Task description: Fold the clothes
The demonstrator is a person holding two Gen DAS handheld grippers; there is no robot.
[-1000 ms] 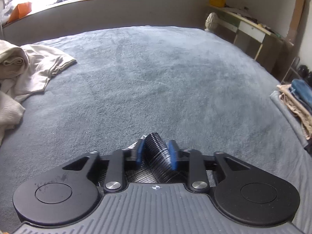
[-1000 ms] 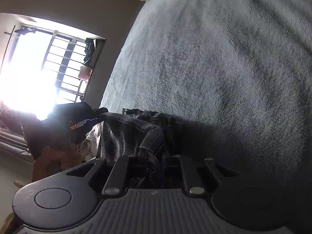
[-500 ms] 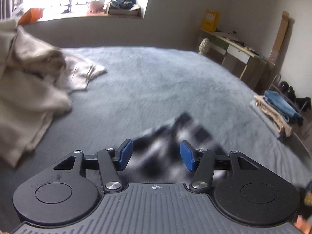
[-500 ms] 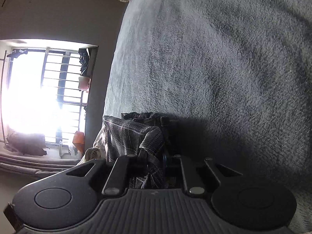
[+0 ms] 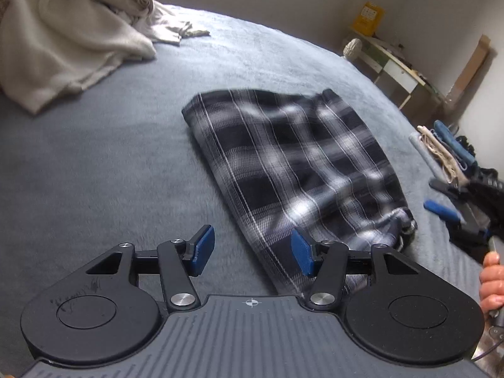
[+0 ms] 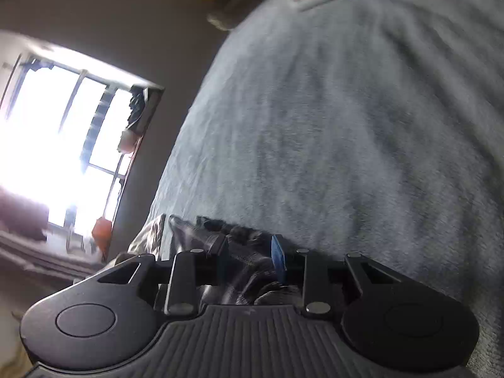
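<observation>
Home bedroom, grey bed (image 5: 94, 163), barred window (image 6: 63, 132), desk (image 5: 397, 63)

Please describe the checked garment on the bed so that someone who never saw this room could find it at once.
Start at the wide grey bed. A heap of cream clothes lies at its far left; the checked garment lies spread flat near the middle, just ahead of the left hand-held gripper. It alone is dark with white plaid lines.
</observation>
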